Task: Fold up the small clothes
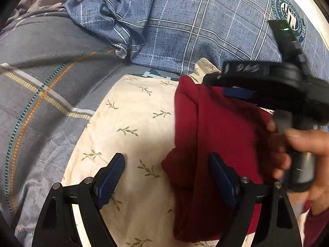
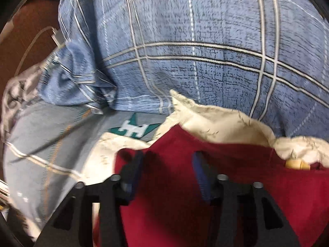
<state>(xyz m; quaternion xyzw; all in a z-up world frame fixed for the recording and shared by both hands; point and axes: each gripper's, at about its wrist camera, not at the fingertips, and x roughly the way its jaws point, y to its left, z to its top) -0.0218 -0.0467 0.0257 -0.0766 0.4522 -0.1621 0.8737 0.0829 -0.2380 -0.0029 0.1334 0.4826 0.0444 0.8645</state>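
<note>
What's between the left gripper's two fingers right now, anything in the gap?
In the left wrist view the left gripper is open; its gap holds bare cream leaf-print cloth plus the left edge of the red garment, ungripped.

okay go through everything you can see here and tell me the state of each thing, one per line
Left tongs: open, holding nothing.
Right tongs: open, over the red garment.
Red garment: partly folded, creased, lying on the cream pillow.
Cream pillow: flat, far corner curled up.
Blue plaid bedding: bunched at left.
</note>
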